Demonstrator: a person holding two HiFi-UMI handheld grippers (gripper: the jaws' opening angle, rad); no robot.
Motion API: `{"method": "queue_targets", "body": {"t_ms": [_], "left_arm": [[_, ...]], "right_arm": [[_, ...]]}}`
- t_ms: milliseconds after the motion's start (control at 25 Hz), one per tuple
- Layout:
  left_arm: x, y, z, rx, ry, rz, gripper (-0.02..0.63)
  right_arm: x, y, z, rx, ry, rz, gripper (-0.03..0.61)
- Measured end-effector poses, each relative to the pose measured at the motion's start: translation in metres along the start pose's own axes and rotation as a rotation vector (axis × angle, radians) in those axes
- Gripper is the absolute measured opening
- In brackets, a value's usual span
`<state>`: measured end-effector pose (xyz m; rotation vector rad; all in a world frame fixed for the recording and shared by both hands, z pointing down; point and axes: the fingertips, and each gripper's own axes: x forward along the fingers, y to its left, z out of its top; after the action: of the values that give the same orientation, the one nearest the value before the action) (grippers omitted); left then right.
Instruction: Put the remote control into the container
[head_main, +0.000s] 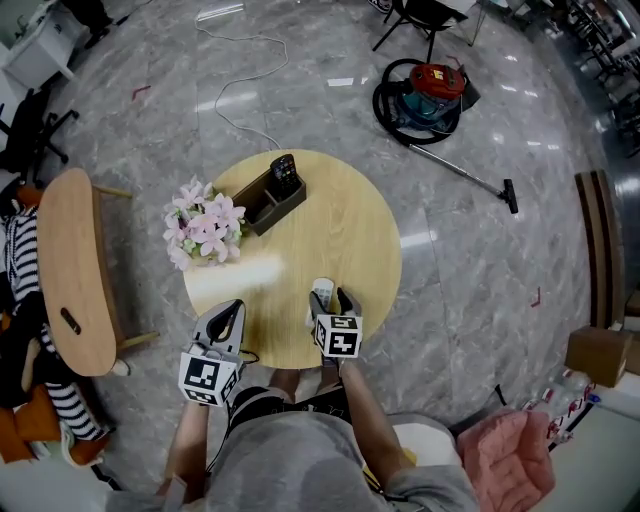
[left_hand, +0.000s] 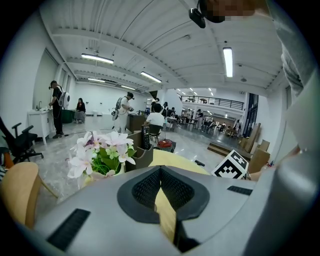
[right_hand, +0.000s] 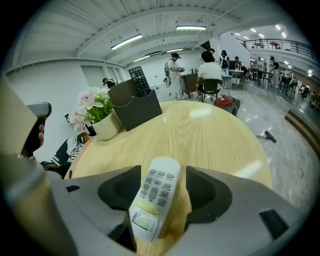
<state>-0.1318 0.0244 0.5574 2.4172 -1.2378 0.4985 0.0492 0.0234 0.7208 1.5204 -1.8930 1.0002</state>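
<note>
Remote control (right_hand: 156, 192), white: flat on table (head_main: 350, 230), lower centre, between wide-open, untouching jaws of right gripper (head_main: 333, 300). Also: left gripper (head_main: 228, 320), closed, empty. Centre the grip on its long sides before squeezing; container (head_main: 268, 200) upper centre.

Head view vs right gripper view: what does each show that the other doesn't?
Head view only: the black-and-white marker cube on the right gripper, and a pink fabric bundle.
Right gripper view only: ceiling strip lights, people at the back, and the white remote control's buttons.
Both: round light-wood table, that remote lying between the open jaws, dark container holding a black remote, pink-white flowers.
</note>
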Motion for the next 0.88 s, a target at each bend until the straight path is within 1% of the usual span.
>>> {"method": "queue_targets", "body": {"t_ms": [280, 480, 560, 880], "left_arm": [[0.000, 0.011, -0.004, -0.016, 0.005, 0.008, 0.006], [0.001, 0.020, -0.002, -0.023, 0.008, 0.021, 0.006], [0.001, 0.024, -0.003, -0.027, 0.007, 0.026, 0.006], [0.001, 0.032, -0.004, -0.036, 0.003, 0.037, 0.006]], "right_arm": [[0.014, 0.002, -0.002, 0.022, 0.042, -0.023, 0.268], [0.021, -0.002, -0.006, 0.041, 0.115, -0.047, 0.268], [0.023, -0.002, -0.005, 0.046, 0.129, -0.057, 0.268], [0.026, -0.002, -0.002, 0.005, 0.145, -0.058, 0.264]]}}
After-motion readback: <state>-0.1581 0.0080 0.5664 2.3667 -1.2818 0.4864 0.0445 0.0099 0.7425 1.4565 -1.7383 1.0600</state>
